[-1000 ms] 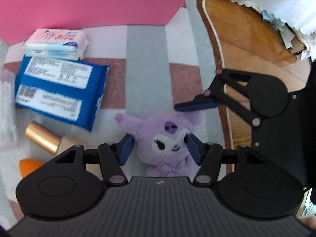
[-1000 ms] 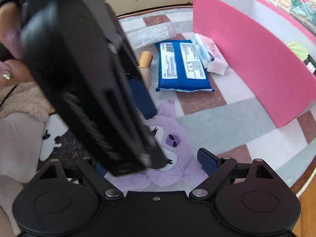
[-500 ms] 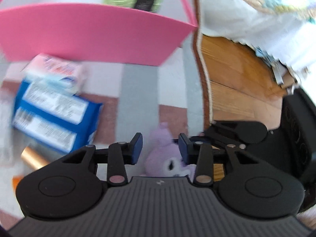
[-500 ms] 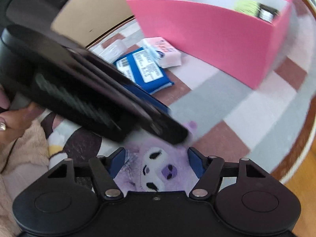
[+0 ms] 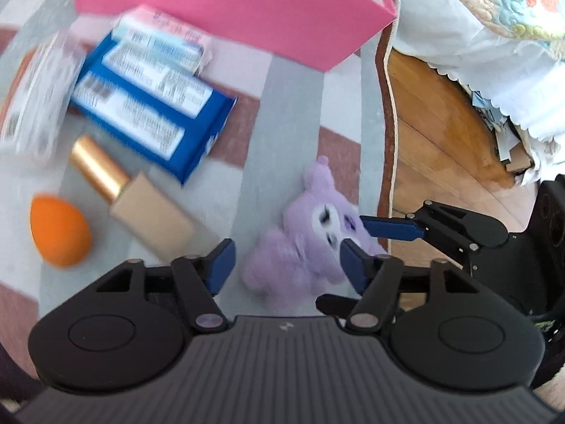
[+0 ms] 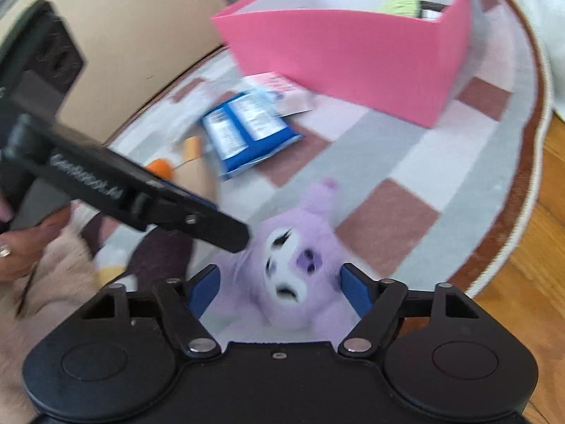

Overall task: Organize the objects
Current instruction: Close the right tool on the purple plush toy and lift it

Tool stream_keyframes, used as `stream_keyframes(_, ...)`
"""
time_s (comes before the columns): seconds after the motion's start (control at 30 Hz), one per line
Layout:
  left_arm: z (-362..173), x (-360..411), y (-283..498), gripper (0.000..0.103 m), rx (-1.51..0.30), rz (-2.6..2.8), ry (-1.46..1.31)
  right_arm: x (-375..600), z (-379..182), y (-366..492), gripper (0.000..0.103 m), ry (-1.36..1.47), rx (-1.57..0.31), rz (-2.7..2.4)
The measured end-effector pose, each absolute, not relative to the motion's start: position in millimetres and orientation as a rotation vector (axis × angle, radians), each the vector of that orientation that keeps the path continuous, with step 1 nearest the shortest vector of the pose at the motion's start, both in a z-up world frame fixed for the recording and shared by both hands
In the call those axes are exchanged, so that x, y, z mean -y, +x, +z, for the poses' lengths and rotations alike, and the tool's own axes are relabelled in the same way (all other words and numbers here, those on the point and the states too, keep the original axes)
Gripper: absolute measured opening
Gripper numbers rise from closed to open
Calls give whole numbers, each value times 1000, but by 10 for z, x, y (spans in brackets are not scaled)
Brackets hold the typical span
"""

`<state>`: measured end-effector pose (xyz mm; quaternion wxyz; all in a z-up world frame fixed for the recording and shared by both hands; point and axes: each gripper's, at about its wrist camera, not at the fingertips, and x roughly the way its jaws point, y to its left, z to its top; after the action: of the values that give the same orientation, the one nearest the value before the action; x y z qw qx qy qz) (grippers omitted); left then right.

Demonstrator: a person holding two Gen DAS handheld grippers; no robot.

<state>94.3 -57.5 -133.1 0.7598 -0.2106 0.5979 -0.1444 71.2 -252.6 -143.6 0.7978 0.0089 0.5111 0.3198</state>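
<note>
A purple plush toy lies face up on the checked rug near its edge. My left gripper hovers over it with its jaws opening; the plush sits between and just beyond the blue pads, which do not press on it. A blue finger of my right gripper reaches in at the plush's head. In the right wrist view the plush fills the gap of my right gripper, whose jaws are opening too. The left gripper's black finger crosses above it.
A pink box holding green yarn stands beyond. On the rug lie a blue pack, a pink-white tissue pack, a gold-capped bottle and an orange sponge. Wood floor and white bedding are to the right.
Both grippers have rolled and shifted over the plush. The left jaws narrowed, then widened again. The right jaws now flank the plush's head, and the pink box shows fully in the right wrist view.
</note>
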Motion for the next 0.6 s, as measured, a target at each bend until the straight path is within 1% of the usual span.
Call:
stream_keyframes(0.13,-1414,596,878,67,-1317,-318,-468,2414,-1431,622,83,-136,-1064,686)
stream_keyframes(0.2,-1449,603,891,65,-1323,-302,-466,2389,-1453,625,82,-152,-1057,676)
stream_keyframes(0.27,-1476,595,896,64,-1364,-268,-460,2383,-1457,627,72,-145,-1037,672)
stream_keyframes(0.3,-1472,560,887,64,-1367,-253,-474,2374,-1458,625,72,-149,-1032,667)
stream_keyframes(0.47,-1534,521,844,45,-1356,-284,-538,2335,-1457,595,70,-172,-1018,657)
stream_keyframes(0.6,-1633,502,834,45,-1332,-282,-594,2373,-1492,593,70,-123,-1031,631)
